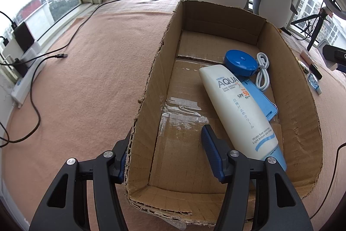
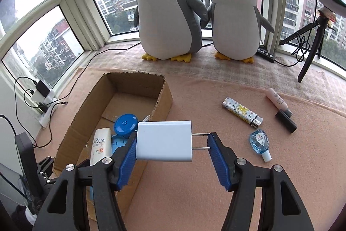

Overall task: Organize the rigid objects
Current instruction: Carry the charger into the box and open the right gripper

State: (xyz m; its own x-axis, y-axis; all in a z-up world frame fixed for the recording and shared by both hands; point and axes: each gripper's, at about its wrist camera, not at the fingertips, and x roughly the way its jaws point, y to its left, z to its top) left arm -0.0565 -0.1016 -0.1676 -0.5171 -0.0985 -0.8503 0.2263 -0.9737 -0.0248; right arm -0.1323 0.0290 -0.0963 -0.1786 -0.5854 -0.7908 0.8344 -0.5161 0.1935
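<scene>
Clamped lengthwise in the right claw [image 2: 172,147]: white charger [image 2: 164,141], body against the left pad, prongs against the right, long axis across the jaws. Just left and beyond, the cardboard box [image 2: 161,99], its right wall under the charger's left end. Left claw [image 1: 166,155] wide, straddling the box's left wall. Further right, lighter [image 2: 242,112] on the tabletop.

We see the cardboard box [image 1: 151,83] open on top, its left half bare, while the sunscreen tube [image 1: 235,109], blue tape measure [image 1: 240,63] and white cable [image 1: 262,70] crowd its right side. Our left gripper [image 1: 166,155] straddles the box's left wall. A black cable [image 1: 32,101] crosses the worktop [image 1: 86,79] beyond it.
</scene>
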